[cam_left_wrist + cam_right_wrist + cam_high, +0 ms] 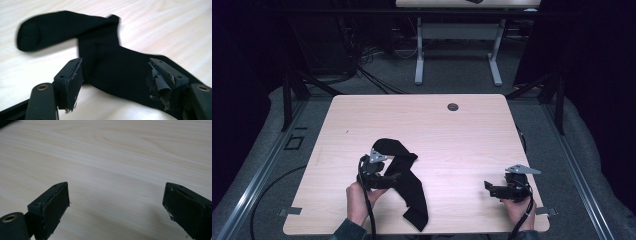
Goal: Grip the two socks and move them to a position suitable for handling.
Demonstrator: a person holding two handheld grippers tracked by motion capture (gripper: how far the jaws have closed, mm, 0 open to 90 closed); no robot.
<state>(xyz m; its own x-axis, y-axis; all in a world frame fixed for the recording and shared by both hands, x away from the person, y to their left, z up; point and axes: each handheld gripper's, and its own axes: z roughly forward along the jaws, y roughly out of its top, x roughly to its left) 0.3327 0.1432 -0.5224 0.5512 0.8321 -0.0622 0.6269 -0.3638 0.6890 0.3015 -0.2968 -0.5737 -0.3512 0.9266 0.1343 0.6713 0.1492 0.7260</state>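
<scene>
The left claw (115, 82) stood released over the sock (110, 62) on the worktop (472, 130); the right claw (116, 207) was released, well apart. Next probably regripping the sock.

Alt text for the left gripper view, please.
A black sock lies bent on a light wooden table, its toe end toward upper left. The left gripper stands over it, jaws apart; the right pad is torn.

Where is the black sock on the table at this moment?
In the high view the black sock lies on the near left part of the table, just right of the left gripper, far from the right gripper.
</scene>
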